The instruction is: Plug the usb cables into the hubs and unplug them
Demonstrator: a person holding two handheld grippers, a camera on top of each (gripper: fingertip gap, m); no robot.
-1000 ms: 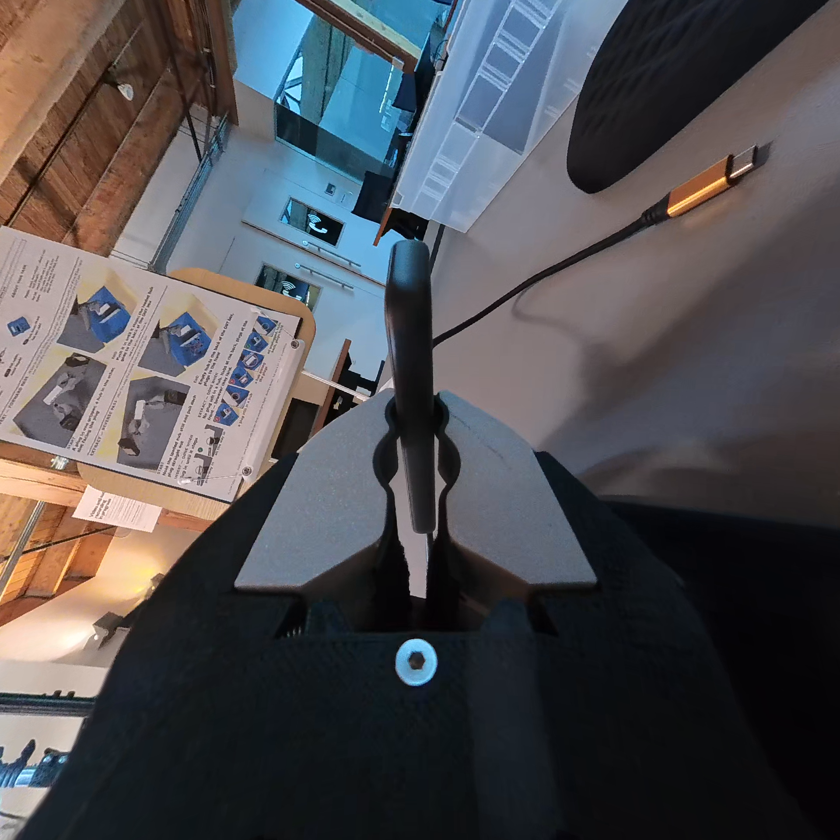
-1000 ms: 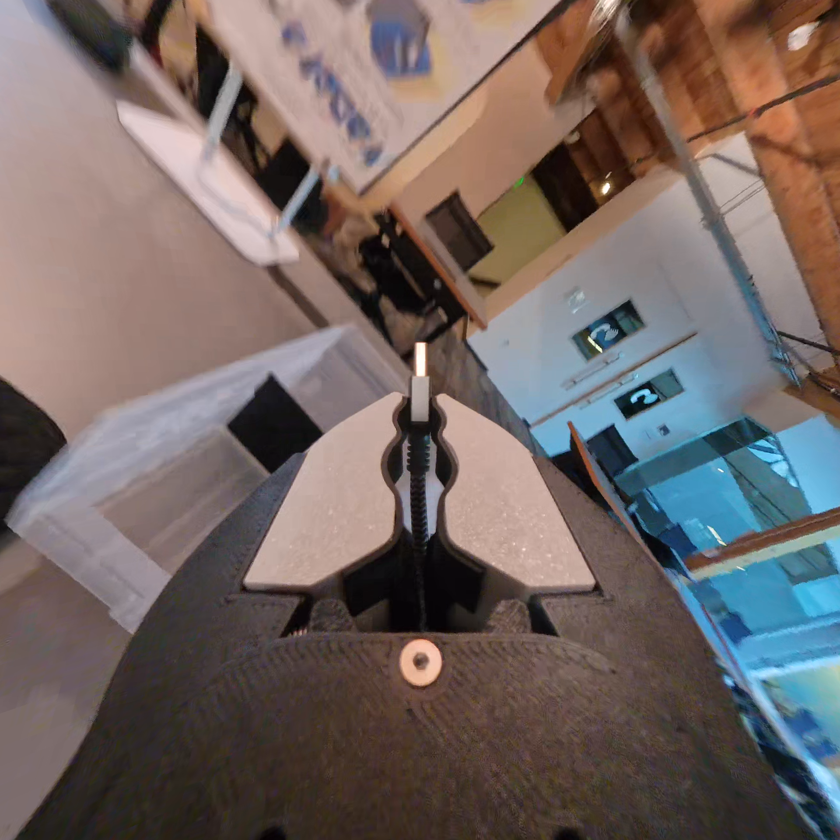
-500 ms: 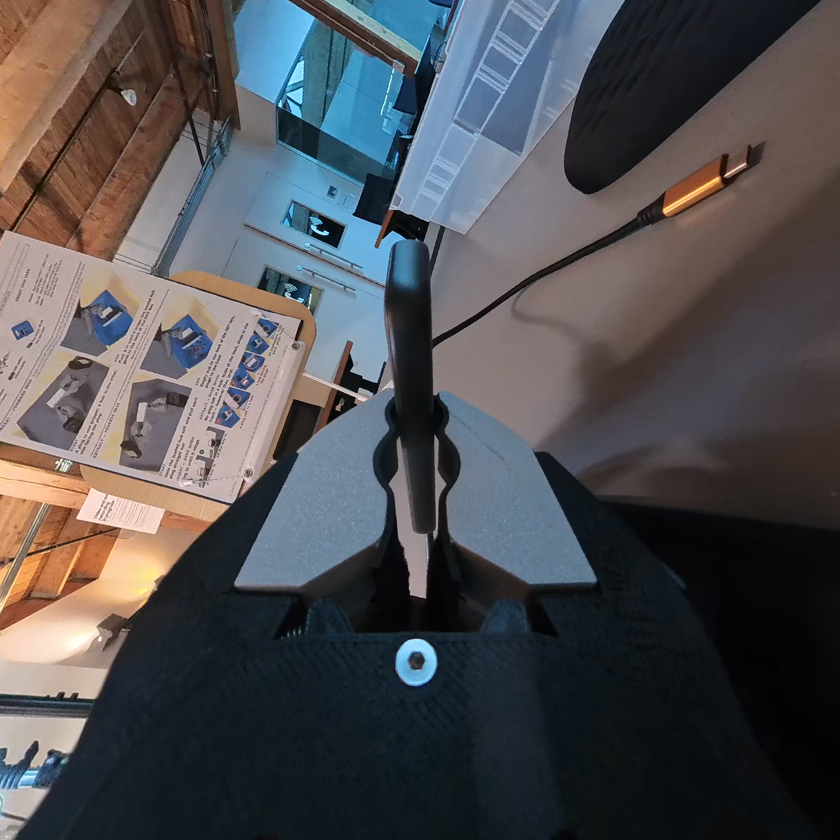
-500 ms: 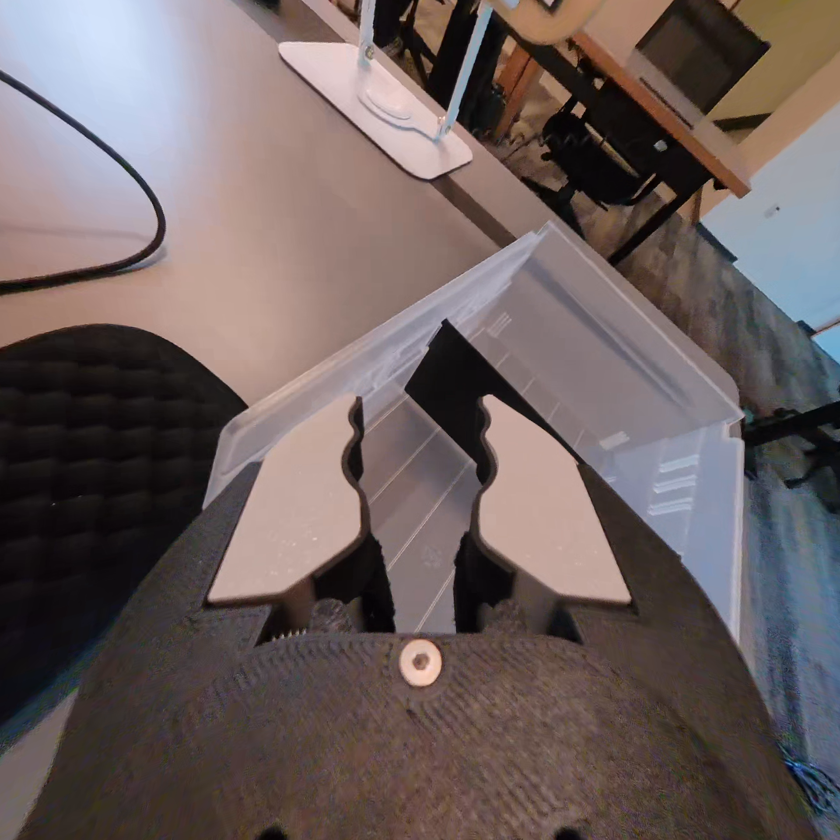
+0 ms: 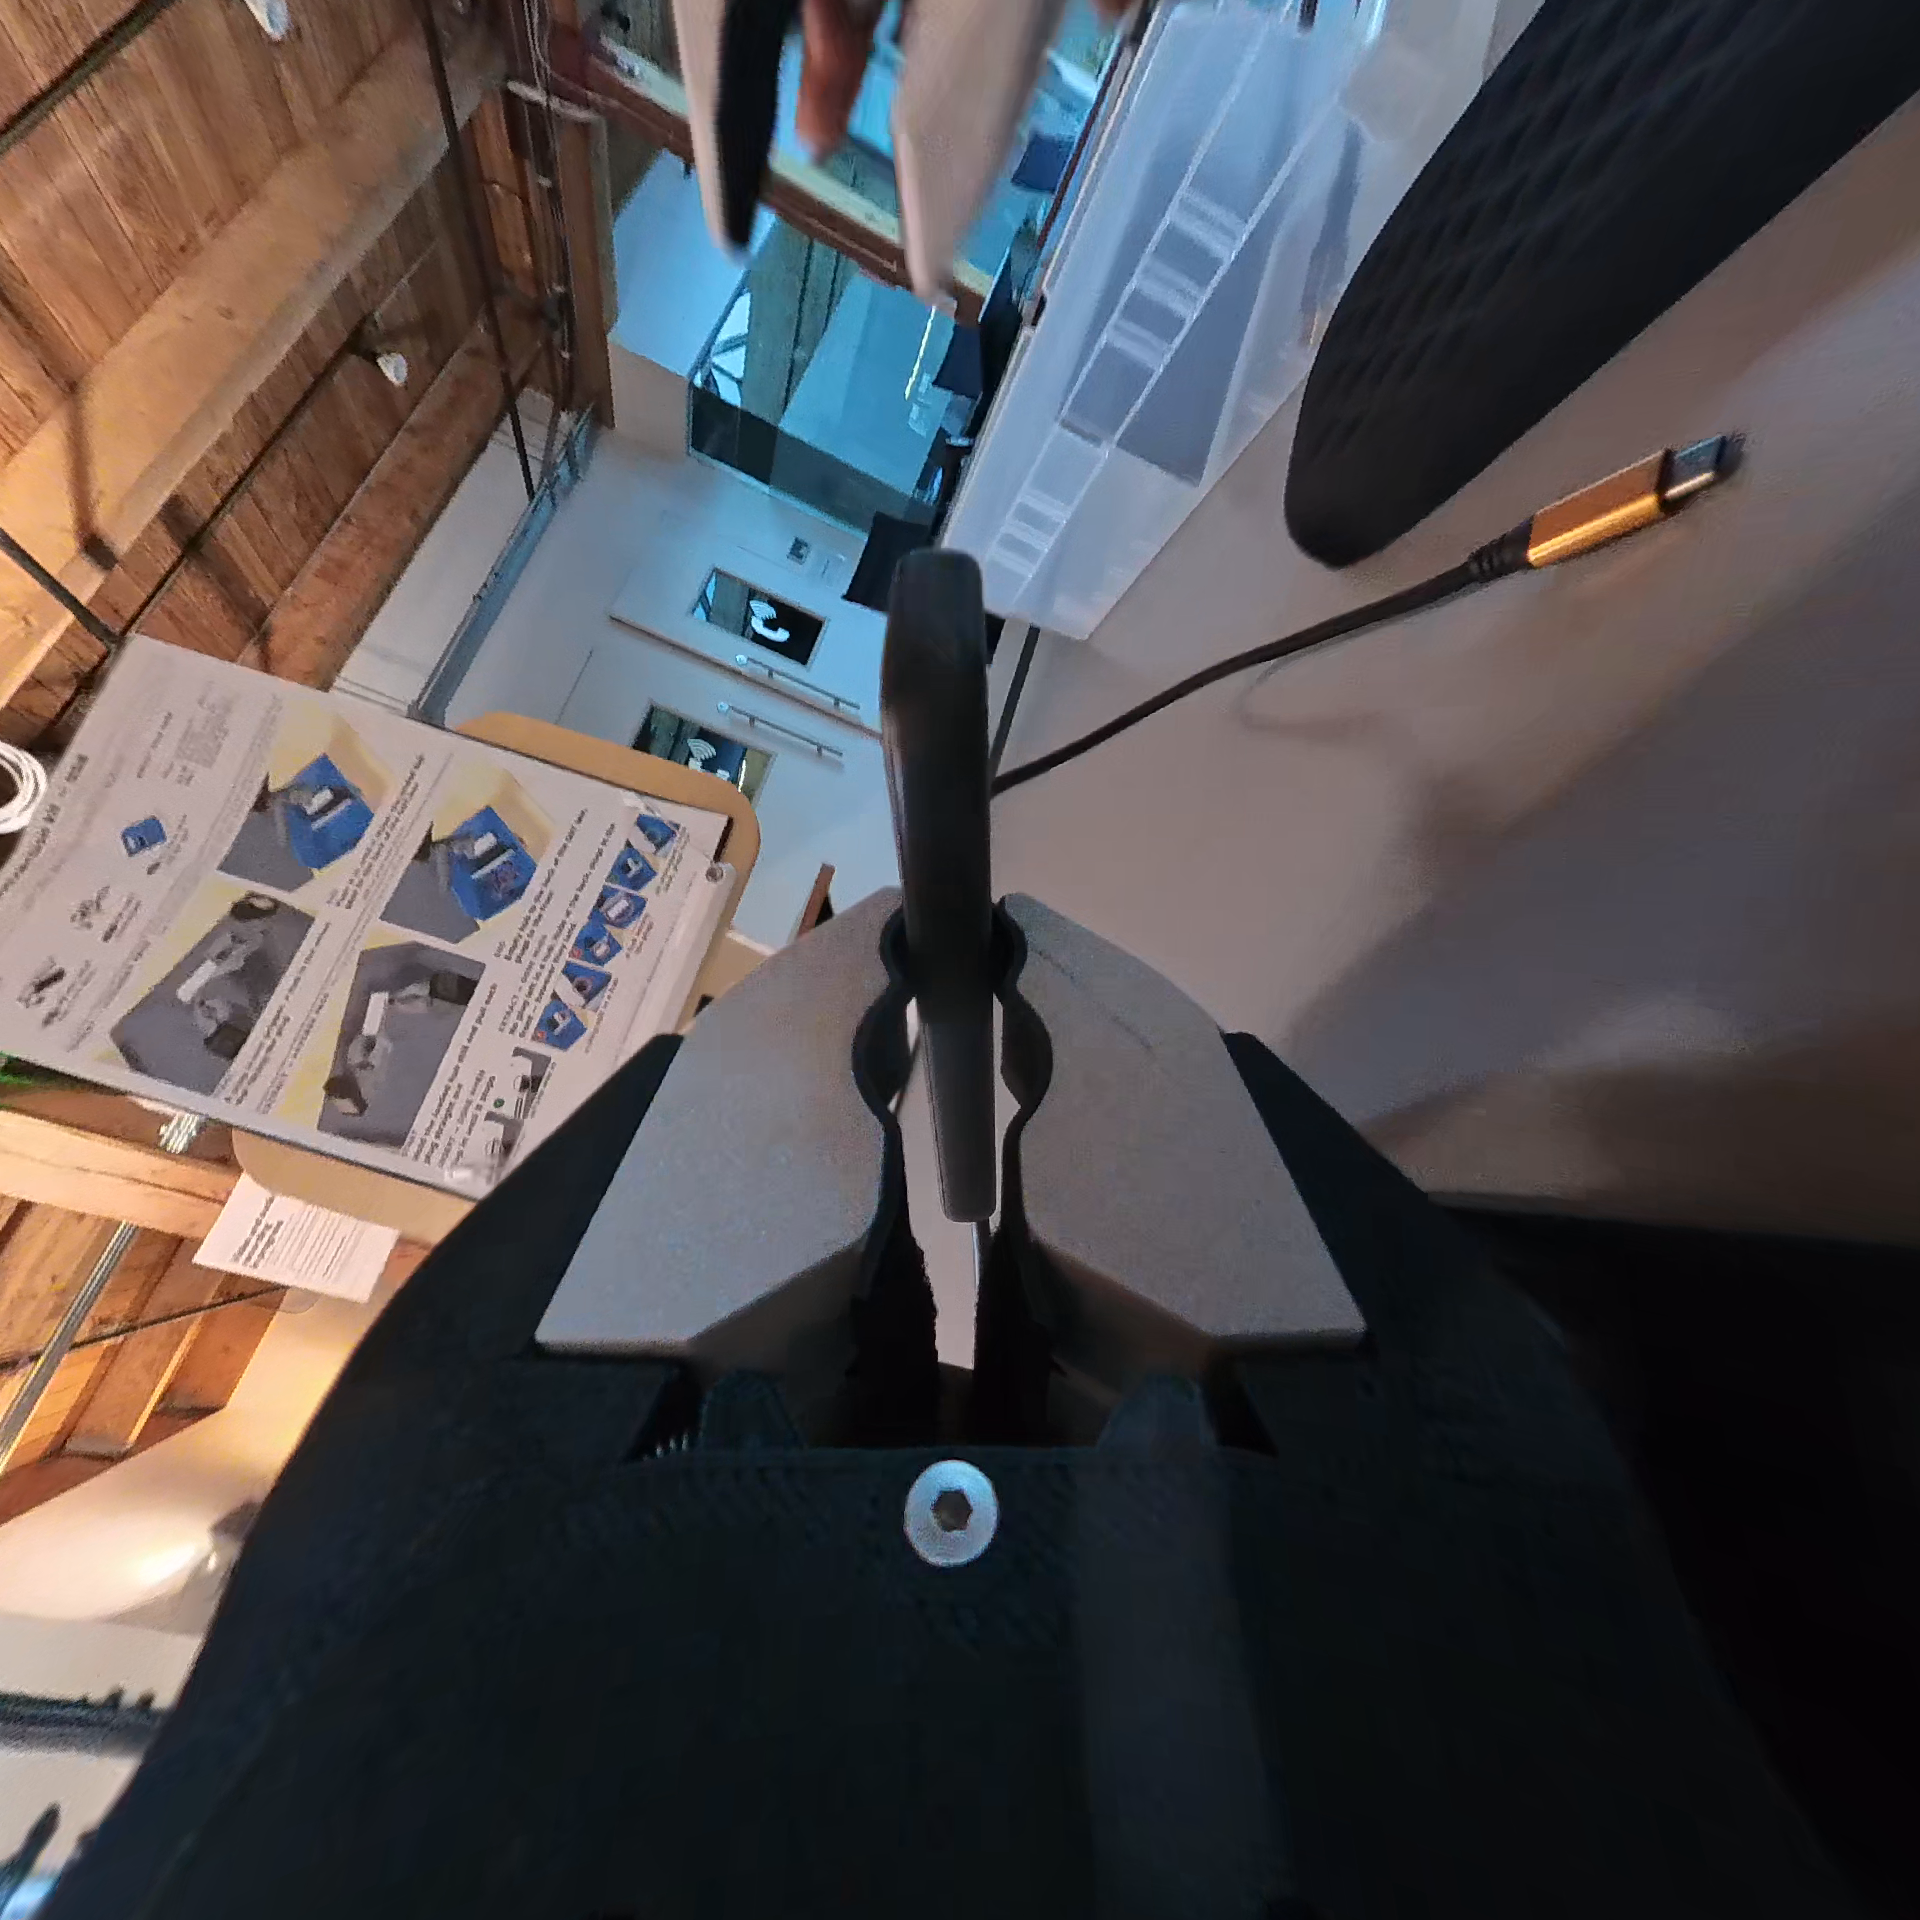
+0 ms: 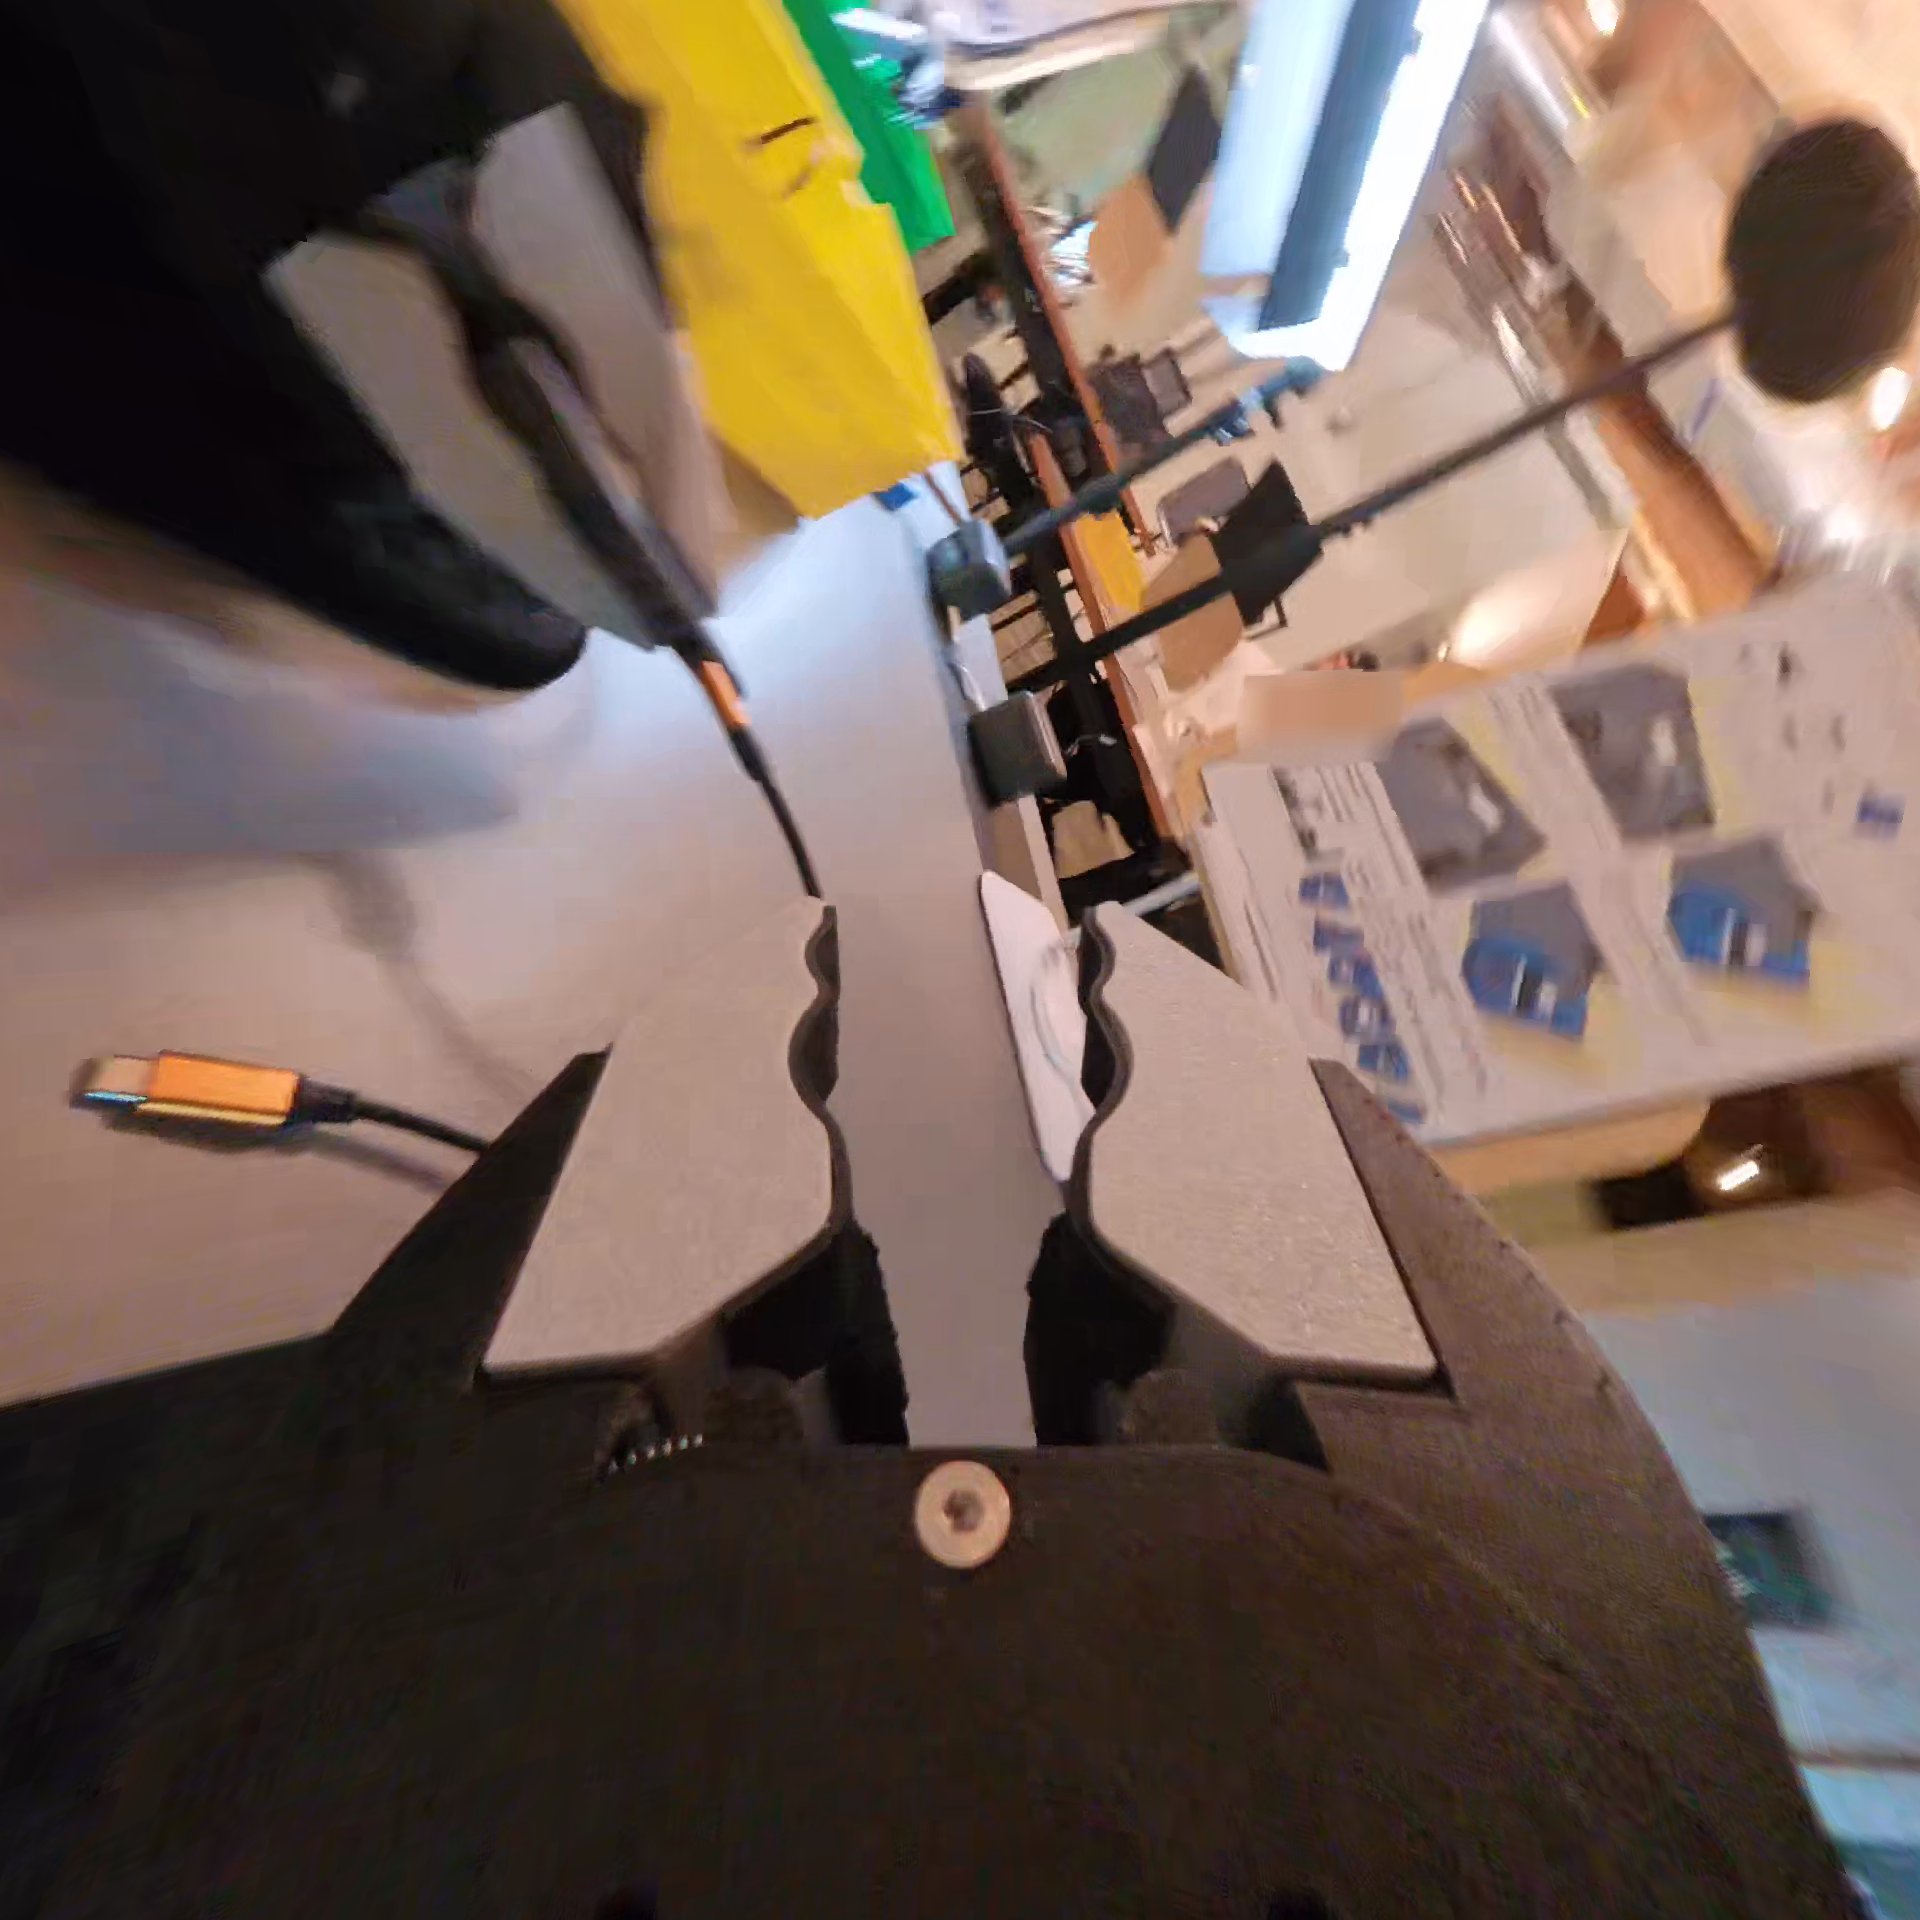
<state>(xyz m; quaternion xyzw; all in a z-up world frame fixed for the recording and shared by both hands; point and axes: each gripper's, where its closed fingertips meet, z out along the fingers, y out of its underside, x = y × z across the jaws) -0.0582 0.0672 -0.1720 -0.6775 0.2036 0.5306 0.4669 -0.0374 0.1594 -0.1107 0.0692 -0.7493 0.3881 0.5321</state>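
Clamping a slim black hub [image 5: 938,831] between its grey fingers [image 5: 748,1132], the left gripper [image 5: 943,925] holds it edge-on above the grey table [image 5: 1558,831]. A black cable [image 5: 1226,675] with an orange plug [image 5: 1605,509] lies on that table beside a black pad [image 5: 1558,260] and a clear plastic box [image 5: 1143,364]. The right gripper [image 6: 956,935] is empty, its jaws standing apart; it shows blurred at the top of the left wrist view. In the right wrist view, a second orange plug [image 6: 724,696] sits at the end of the hub.
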